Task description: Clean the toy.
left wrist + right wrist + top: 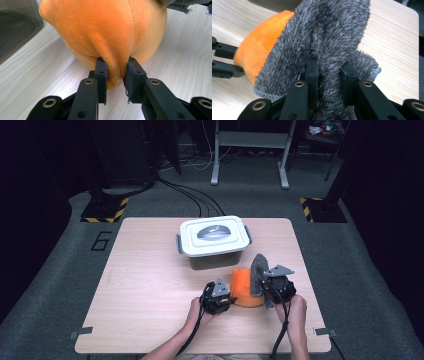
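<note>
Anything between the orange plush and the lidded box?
Nothing: bare table separates the orange plush from the lidded box, per the high view.

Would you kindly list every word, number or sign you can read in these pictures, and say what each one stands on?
"6": a dark numeral on the grey floor, left of the wooden table.
Yellow and black hazard stripes, no text: on two stand bases on the floor.
White container lid, orange cloth, grey cloth: no lettering visible.

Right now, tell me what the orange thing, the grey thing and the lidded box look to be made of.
Soft orange plush cloth: short, velvety pile, puckering where the left tool pinches it. Shaggy grey cloth: long looped fibres, probably microfibre, stitched hem. White-lidded storage box: likely hard plastic, smooth lid, translucent dark walls.
</note>
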Demonstrator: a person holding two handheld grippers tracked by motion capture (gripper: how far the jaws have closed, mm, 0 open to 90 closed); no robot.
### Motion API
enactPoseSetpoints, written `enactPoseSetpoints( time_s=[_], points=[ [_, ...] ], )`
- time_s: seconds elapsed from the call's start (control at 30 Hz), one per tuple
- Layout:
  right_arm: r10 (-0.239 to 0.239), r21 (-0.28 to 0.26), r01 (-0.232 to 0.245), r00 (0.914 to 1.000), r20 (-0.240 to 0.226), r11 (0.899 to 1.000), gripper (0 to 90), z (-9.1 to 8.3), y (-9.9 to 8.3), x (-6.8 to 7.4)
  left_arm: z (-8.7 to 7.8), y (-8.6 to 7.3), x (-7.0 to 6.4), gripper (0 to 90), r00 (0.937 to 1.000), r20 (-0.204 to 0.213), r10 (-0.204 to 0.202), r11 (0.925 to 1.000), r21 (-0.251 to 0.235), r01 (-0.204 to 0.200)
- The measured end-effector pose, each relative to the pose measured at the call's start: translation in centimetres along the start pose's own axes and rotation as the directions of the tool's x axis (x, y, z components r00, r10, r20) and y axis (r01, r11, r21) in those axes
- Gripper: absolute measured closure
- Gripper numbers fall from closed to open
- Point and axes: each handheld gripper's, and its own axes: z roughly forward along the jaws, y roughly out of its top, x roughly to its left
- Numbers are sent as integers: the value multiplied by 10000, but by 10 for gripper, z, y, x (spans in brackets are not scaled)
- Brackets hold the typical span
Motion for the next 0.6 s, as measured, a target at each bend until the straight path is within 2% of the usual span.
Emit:
enactPoseSetpoints(
  time_s=[0.13, 0.3, 0.6],
  points=[
    [334, 78, -334, 9994, 63, 9994, 720, 3, -4, -5, 0, 0, 0, 736, 10000, 8, 7, 10000, 3, -7],
    [509, 215, -511, 9986, 107, 9985, 720, 6, -10, -14, 0, 0, 0, 736, 10000, 10, 10, 10000, -8, -10],
    [867, 954, -915, 9948, 530, 9912, 720, 21, -25, -27, 0, 0, 0, 735, 10000, 22, -50, 10000, -3, 50]
  ],
)
